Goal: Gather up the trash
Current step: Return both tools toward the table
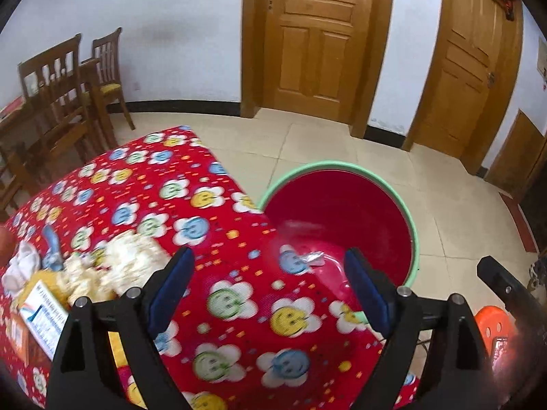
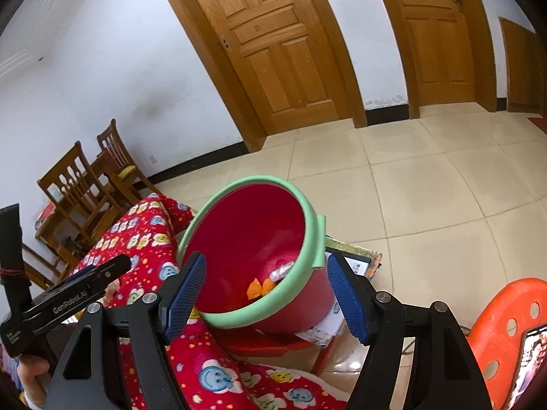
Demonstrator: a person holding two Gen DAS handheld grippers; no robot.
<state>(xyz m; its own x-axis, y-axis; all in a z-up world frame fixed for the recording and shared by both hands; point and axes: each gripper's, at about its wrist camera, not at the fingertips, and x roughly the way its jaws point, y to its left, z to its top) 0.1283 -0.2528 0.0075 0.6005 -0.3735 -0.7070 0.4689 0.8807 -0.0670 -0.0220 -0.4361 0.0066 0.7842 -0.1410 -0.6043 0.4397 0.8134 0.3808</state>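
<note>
While both claws are empty and spread wide, note where the remaining trash lies before you reach. The left claw [image 1: 270, 273] hovers over the tabletop [image 1: 239, 307] with nothing between its blue pads; the right claw [image 2: 266, 290] hangs in front of the bucket [image 2: 301, 280], its jaws also apart and holding nothing.

The crumpled paper pile [image 1: 133, 253] rests on the tabletop to the left of the left claw, beside a printed box [image 1: 41, 314] and a blue-and-white item [image 1: 51, 246] whose nature you cannot determine through the blur. The bucket stands just off the tabletop edge on a low red stand [image 2: 273, 341], and it already contains an orange wrapper [image 2: 260, 287] and a foil scrap [image 2: 282, 270].

Hazards, as a judgement:
- Loose paper compresses. A shallow pinch may take only a few pieces, and the rest may scatter or drop to the floor [image 2: 427, 188] during transfer.
- The patterned cloth may bunch under the pads and drag neighbouring items.
- The bucket appears tilted in the right wrist view. A knock on its green rim [image 2: 239, 319] could tip it off the stand.
- Both claws work close together; keep them apart to avoid a collision.
</note>
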